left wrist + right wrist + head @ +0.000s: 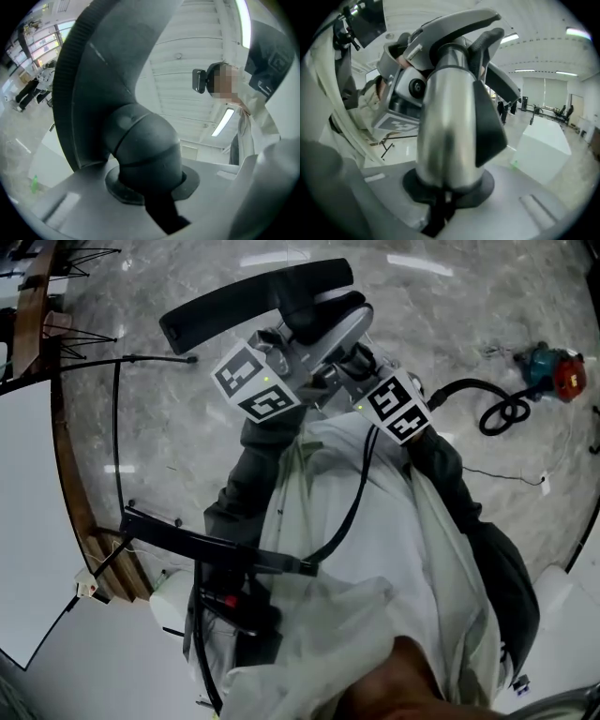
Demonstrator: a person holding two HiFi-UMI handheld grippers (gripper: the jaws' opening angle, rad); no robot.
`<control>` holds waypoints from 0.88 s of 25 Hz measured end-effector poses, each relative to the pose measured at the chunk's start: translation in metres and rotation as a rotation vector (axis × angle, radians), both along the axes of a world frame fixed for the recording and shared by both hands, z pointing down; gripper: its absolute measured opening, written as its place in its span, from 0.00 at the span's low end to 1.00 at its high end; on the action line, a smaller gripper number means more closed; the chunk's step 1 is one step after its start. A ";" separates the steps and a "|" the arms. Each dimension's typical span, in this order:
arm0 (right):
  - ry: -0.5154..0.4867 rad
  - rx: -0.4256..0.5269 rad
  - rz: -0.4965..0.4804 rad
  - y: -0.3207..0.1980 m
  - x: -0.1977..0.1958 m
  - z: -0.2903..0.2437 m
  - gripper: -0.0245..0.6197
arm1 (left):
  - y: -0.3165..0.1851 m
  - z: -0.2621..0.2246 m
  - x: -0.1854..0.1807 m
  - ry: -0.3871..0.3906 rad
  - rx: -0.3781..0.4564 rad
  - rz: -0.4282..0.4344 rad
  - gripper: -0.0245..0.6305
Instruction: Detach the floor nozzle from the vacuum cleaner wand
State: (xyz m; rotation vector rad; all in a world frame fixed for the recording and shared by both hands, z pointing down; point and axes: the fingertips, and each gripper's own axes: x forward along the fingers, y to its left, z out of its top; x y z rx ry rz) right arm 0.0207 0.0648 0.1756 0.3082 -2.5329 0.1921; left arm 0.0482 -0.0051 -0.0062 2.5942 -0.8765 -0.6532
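In the head view the black floor nozzle point(253, 294) is held up in front of me, joined to the silver wand point(330, 334). My left gripper point(298, 334), under its marker cube, is shut on the nozzle's black elbow neck point(145, 140). The nozzle's wide dark head point(98, 70) arches overhead in the left gripper view. My right gripper point(349, 367) is shut on the silver wand tube point(445, 131), which stands between its jaws with a black catch piece point(490, 126) on its side. The two grippers sit close together, and the joint between them is partly hidden.
On the marble floor lie a blue and red power tool point(555, 371) and its coiled black cable point(502, 411) at the right. Thin black stand legs point(120, 427) and a wooden edge point(70, 484) are at the left. A white block point(546, 150) stands beyond the wand.
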 end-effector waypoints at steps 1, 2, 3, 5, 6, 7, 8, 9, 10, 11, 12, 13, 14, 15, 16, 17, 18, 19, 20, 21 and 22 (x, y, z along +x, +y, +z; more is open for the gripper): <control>-0.024 -0.014 -0.042 0.006 -0.001 -0.003 0.11 | 0.006 -0.004 0.003 0.001 0.035 0.039 0.15; -0.048 -0.038 -0.102 0.013 -0.003 -0.006 0.11 | 0.014 -0.010 0.005 0.009 0.077 0.085 0.15; -0.070 -0.069 -0.167 0.021 -0.003 -0.009 0.11 | 0.021 -0.014 0.007 0.022 0.118 0.130 0.15; -0.096 -0.136 -0.294 0.034 -0.002 -0.013 0.11 | 0.032 -0.021 0.008 0.056 0.185 0.213 0.15; -0.106 -0.180 -0.362 0.040 0.000 -0.015 0.11 | 0.037 -0.024 0.009 0.074 0.213 0.253 0.15; -0.121 -0.238 -0.442 0.048 0.003 -0.018 0.11 | 0.042 -0.026 0.009 0.092 0.236 0.292 0.15; -0.140 -0.308 -0.527 0.057 0.005 -0.021 0.11 | 0.045 -0.028 0.008 0.109 0.251 0.326 0.15; -0.159 -0.380 -0.604 0.064 0.007 -0.025 0.11 | 0.046 -0.029 0.008 0.123 0.252 0.347 0.15; -0.175 -0.437 -0.653 0.069 0.008 -0.028 0.11 | 0.044 -0.027 0.007 0.133 0.239 0.351 0.15; -0.182 -0.471 -0.664 0.070 0.008 -0.028 0.11 | 0.039 -0.024 0.005 0.139 0.213 0.336 0.15; -0.180 -0.475 -0.640 0.067 0.006 -0.026 0.10 | 0.032 -0.020 0.004 0.139 0.184 0.310 0.15; -0.170 -0.454 -0.592 0.062 0.003 -0.022 0.10 | 0.027 -0.016 0.002 0.133 0.158 0.280 0.15; -0.154 -0.415 -0.529 0.056 0.000 -0.017 0.10 | 0.022 -0.012 0.001 0.121 0.137 0.253 0.15; -0.131 -0.363 -0.455 0.049 -0.003 -0.012 0.10 | 0.019 -0.009 0.000 0.105 0.116 0.226 0.15; -0.104 -0.300 -0.369 0.041 -0.005 -0.008 0.10 | 0.015 -0.007 -0.001 0.086 0.093 0.195 0.15; -0.072 -0.231 -0.271 0.031 -0.007 -0.005 0.10 | 0.011 -0.005 -0.003 0.067 0.064 0.154 0.15; -0.038 -0.157 -0.169 0.021 -0.009 -0.002 0.10 | 0.006 -0.003 -0.006 0.049 0.032 0.106 0.15; -0.006 -0.084 -0.074 0.010 -0.010 -0.001 0.10 | 0.001 -0.001 -0.011 0.032 0.002 0.055 0.15; 0.022 -0.020 0.004 0.000 -0.012 0.001 0.10 | -0.003 0.000 -0.016 0.019 -0.021 0.012 0.15; 0.041 0.028 0.057 -0.007 -0.014 0.001 0.10 | -0.006 0.001 -0.020 0.012 -0.033 -0.015 0.15; 0.049 0.055 0.081 -0.010 -0.016 0.001 0.10 | -0.005 0.000 -0.024 0.010 -0.030 -0.022 0.15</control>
